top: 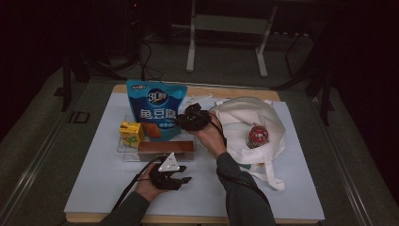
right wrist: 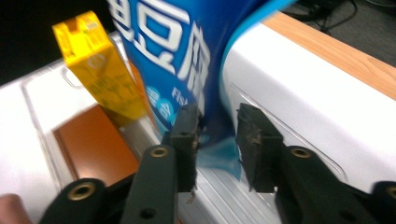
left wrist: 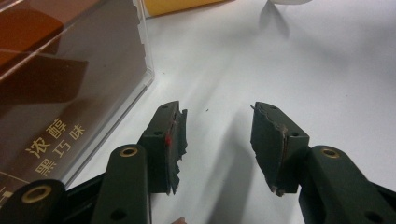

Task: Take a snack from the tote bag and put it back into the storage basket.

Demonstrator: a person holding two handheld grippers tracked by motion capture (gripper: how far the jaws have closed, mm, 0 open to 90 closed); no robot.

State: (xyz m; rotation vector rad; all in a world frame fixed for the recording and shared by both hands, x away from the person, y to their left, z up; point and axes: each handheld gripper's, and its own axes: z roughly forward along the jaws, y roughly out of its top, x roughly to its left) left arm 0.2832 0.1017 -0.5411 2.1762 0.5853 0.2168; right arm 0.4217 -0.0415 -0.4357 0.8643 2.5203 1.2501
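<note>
Standing floppy between the slightly parted jaws of the right hand-held gripper (right wrist: 217, 140), the glossy blue foil snack pouch (right wrist: 187, 51) looks light, slippery, best pinched at its stiff edge seam.

High view dim with dark surroundings; gripper views brighter, right one slightly blurred

left gripper (left wrist: 217, 140): fingers apart, low over table | right gripper (right wrist: 217, 140): fingers parted, arm reaching forward
</note>
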